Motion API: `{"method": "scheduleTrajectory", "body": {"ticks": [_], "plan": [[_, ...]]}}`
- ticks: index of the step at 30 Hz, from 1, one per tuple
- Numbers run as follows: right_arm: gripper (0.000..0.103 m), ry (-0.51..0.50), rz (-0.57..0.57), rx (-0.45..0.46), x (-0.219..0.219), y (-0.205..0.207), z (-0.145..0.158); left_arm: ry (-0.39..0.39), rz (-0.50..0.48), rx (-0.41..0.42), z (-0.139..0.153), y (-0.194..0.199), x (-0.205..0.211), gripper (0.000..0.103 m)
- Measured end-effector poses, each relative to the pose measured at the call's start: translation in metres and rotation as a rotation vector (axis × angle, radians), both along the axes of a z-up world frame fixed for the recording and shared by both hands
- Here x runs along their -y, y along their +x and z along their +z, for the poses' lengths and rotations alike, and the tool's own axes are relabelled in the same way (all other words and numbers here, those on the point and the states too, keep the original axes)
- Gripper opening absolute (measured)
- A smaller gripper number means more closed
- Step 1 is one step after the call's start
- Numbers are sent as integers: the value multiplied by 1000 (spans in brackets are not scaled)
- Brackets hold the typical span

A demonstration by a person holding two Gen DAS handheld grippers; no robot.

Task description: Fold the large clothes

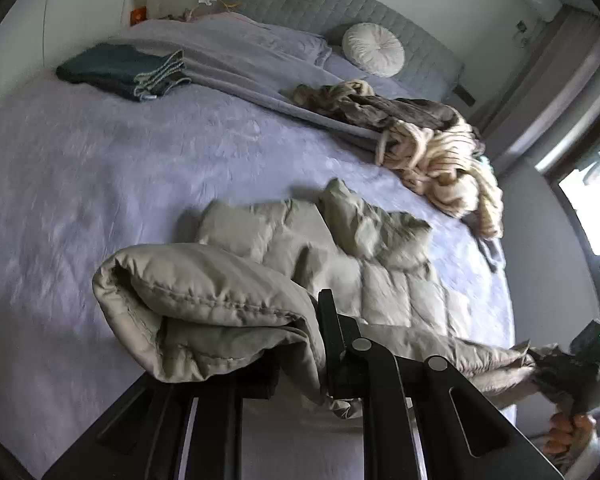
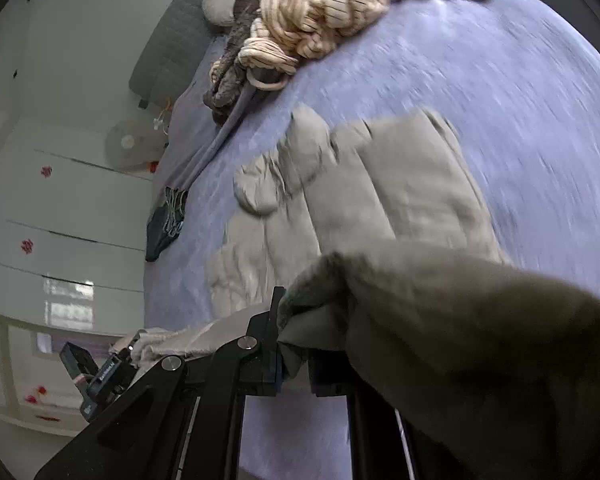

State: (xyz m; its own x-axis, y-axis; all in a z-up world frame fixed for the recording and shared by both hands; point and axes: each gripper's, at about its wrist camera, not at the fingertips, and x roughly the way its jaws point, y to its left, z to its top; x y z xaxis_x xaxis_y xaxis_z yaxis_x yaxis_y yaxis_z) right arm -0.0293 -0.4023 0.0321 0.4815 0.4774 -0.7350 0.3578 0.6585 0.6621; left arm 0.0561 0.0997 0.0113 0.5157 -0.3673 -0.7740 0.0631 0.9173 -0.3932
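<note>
A beige quilted puffer jacket [image 1: 340, 248] lies on the purple bedspread [image 1: 100, 168], its near hem lifted. My left gripper [image 1: 300, 344] is shut on the bunched left end of that hem, which drapes over the fingers. My right gripper [image 2: 296, 340] is shut on the other end of the hem; the fabric [image 2: 460, 340] hangs over its right finger and hides it. The jacket's body [image 2: 380, 192] stretches away from the right gripper on the bed. The right gripper also shows at the right edge of the left wrist view [image 1: 576, 364].
A cream striped garment [image 1: 440, 160] and a brown one [image 1: 380, 108] are heaped near the bed's right edge. A folded dark green garment [image 1: 120, 70] lies at the far left. A round pillow [image 1: 374, 49] leans on the grey headboard. A window [image 1: 596, 208] is at right.
</note>
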Motion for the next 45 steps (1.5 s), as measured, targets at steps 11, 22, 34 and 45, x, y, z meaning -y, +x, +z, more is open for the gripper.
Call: {"method": "scheduleTrajectory", "body": {"ticks": [11,22,34,45], "plan": [[9,-136,4,-87,15,126,-59,87,-43,-76,-66,132,39,18],[9,-127,-84,-181,29,171,-148,120,-22,-200,-161,201,62,18],[63,-122,-37,-87,36,155,-89,254,-25,35,-75,166,54,93],[12,-255,158,-111,-36,176,-140,299,-272,-28,-165,175,153,49]]}}
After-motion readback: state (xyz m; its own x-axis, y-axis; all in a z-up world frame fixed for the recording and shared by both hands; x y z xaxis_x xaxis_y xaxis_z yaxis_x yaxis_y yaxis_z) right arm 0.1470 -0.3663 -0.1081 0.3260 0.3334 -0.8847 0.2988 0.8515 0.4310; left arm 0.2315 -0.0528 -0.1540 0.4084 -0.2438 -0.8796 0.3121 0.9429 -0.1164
